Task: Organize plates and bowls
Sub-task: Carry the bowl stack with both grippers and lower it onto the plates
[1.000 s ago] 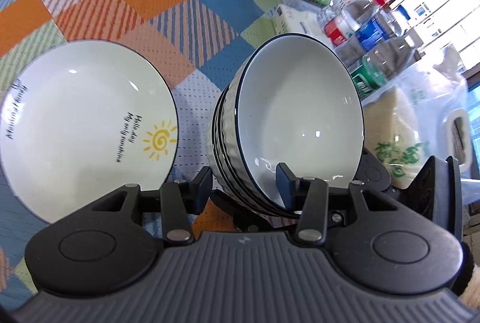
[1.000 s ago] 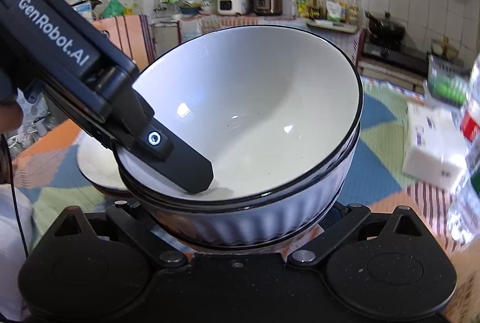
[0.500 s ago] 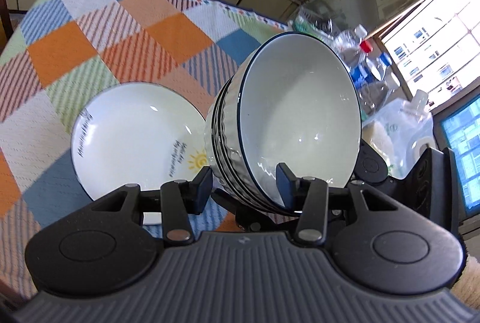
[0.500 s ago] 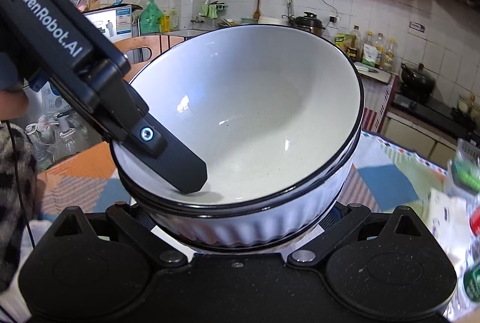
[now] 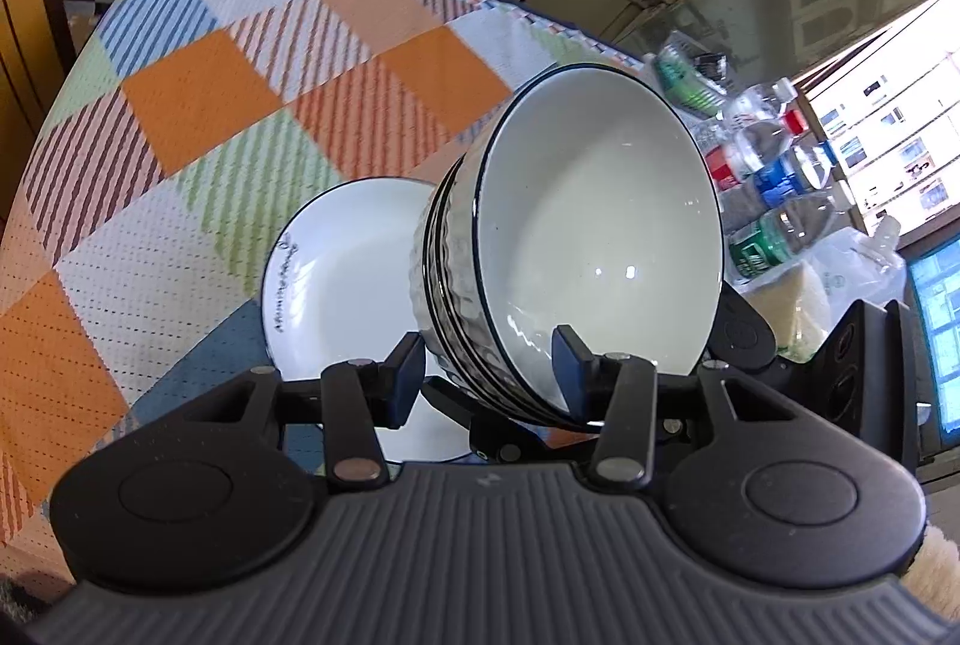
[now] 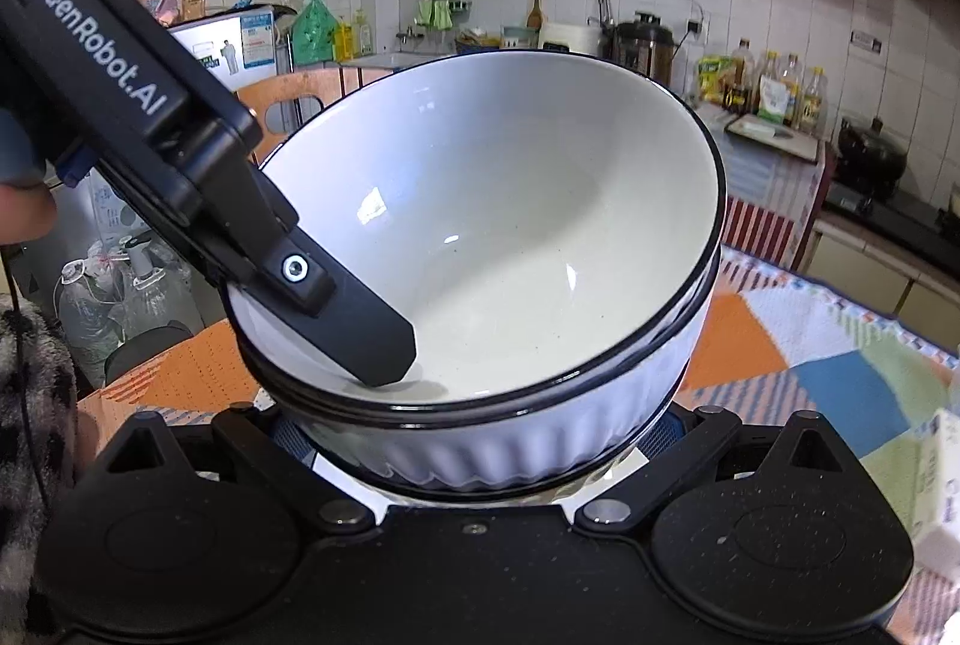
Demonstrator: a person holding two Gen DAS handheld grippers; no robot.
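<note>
Nested white ribbed bowls with black rims [image 5: 594,237] hang tilted above the table, held from two sides. My left gripper [image 5: 489,369] is shut on the near wall of the stack, one finger inside the top bowl and one outside. That inner finger [image 6: 366,339] also shows in the right wrist view, lying in the top bowl [image 6: 510,237]. My right gripper [image 6: 480,483] clasps the stack's base, its fingertips hidden under the bowls. A white plate with a sun drawing [image 5: 348,279] lies on the checked tablecloth [image 5: 198,99] below and left of the bowls.
Several water bottles [image 5: 774,177], a green basket [image 5: 690,75] and a plastic bag [image 5: 840,279] crowd the table's right side. A white tissue box [image 6: 942,489] sits at the right. A wooden chair [image 6: 282,105] and a kitchen counter stand behind.
Both grippers have risen with the bowl stack and drawn back from the plate, which now looks smaller and lower. The grip on the bowls is unchanged.
</note>
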